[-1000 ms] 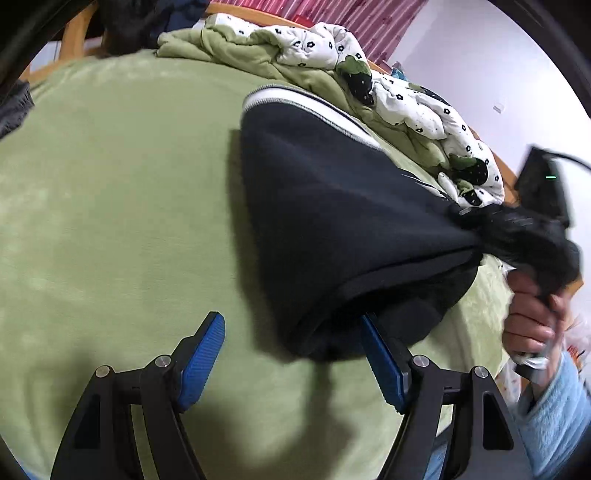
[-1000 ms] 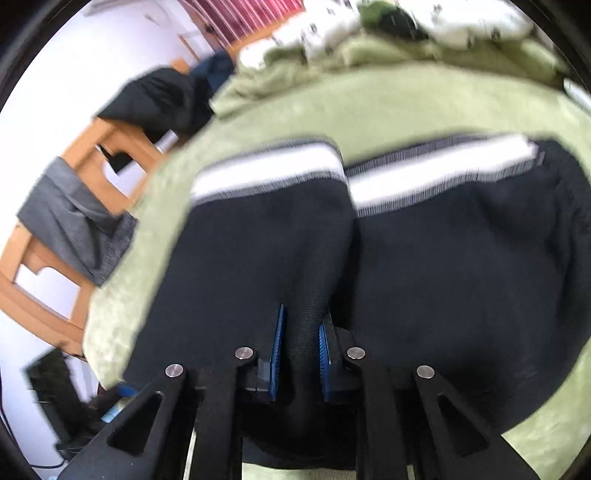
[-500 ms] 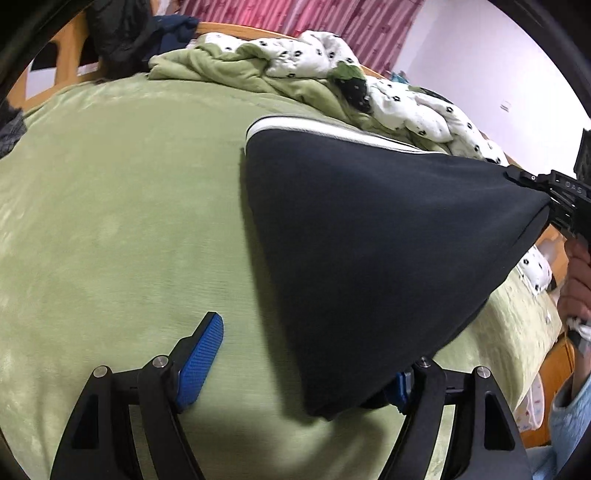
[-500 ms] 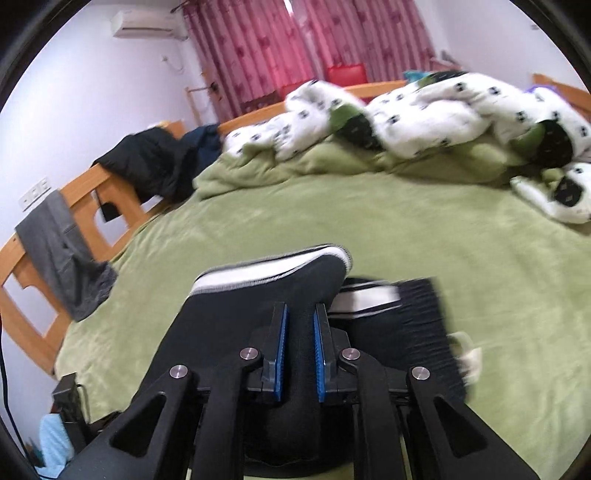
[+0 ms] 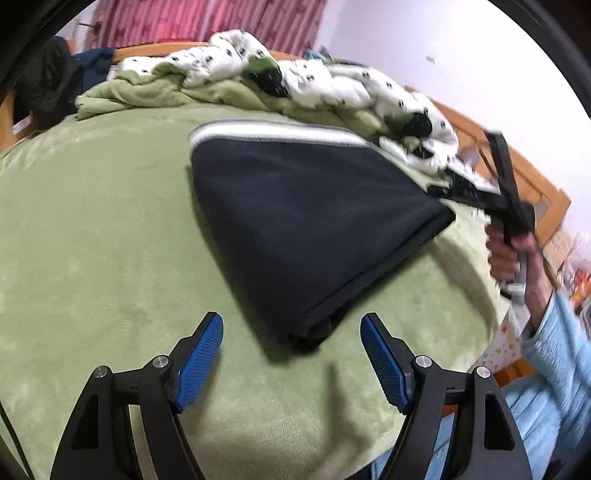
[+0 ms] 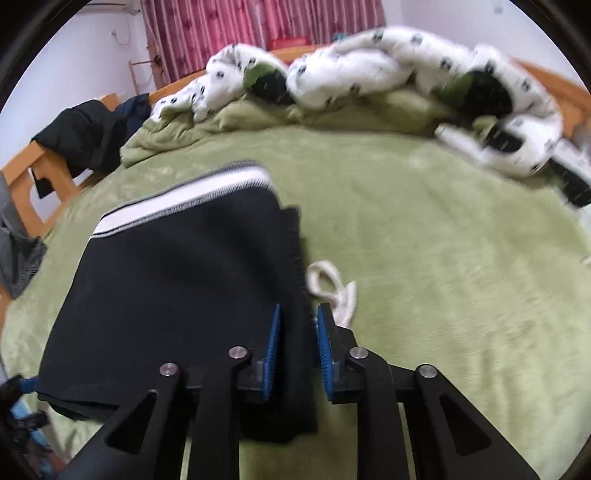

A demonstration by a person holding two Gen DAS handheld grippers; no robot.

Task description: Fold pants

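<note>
Pants (image 6: 177, 295) edge between right tongs (image 6: 297, 349)

- My left wrist camera sits low over the near edge of the bed (image 5: 92, 229), looking along the left hand-held gripper (image 5: 291, 354) toward the curtain (image 5: 207, 22).
- It has the folded pants (image 5: 306, 225) close ahead and the right hand-held gripper (image 5: 491, 195) at its right margin.
- My right wrist camera looks along the right hand-held gripper (image 6: 297, 347), right on the pants (image 6: 173, 291), facing the bunched duvet (image 6: 369, 62).
- Both views share pants, bed, duvet (image 5: 314, 77) and curtain (image 6: 229, 33).
</note>
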